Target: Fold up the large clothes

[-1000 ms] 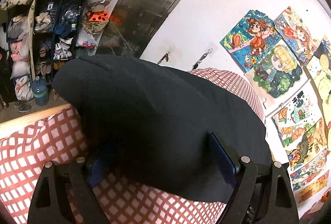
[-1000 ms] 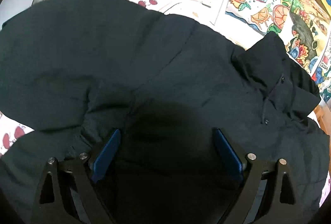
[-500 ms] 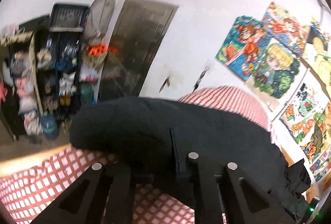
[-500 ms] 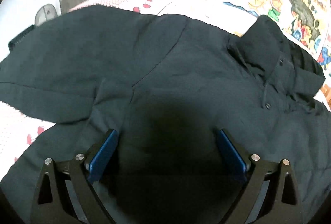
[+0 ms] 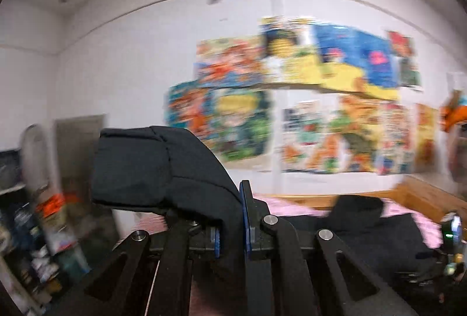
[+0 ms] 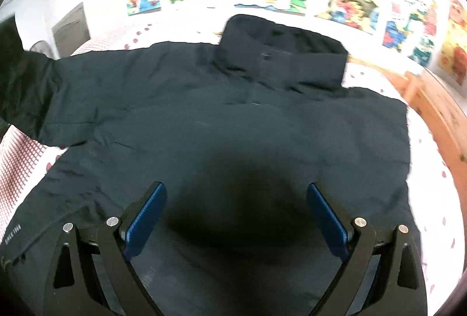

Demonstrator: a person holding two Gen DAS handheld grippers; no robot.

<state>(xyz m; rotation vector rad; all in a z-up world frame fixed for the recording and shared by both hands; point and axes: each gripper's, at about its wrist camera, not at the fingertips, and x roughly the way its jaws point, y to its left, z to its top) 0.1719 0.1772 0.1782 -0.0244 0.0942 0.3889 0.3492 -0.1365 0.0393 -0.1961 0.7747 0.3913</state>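
A large black jacket [image 6: 233,117] lies spread on the bed, its hood [image 6: 280,53] toward the poster wall. In the left wrist view my left gripper [image 5: 232,216] is shut on the jacket's sleeve [image 5: 146,167]. The cuff end sticks up and leftward past the blue pads, lifted off the bed. The rest of the jacket [image 5: 364,222] lies low to the right. That raised sleeve [image 6: 26,88] shows at the left edge of the right wrist view. My right gripper [image 6: 236,208] hovers open over the jacket's lower body, with nothing between its pads.
The bed has a red-and-white checked sheet [image 6: 17,158] and a wooden frame [image 6: 432,102] on the right. Colourful posters [image 5: 292,100] cover the wall behind. A cluttered shelf [image 5: 35,222] and a grey door [image 5: 78,146] stand at the left.
My left gripper went from open to shut on the sleeve, then rose and swung toward the poster wall, rolling level. My right gripper drew back, still open, so more of the jacket shows.
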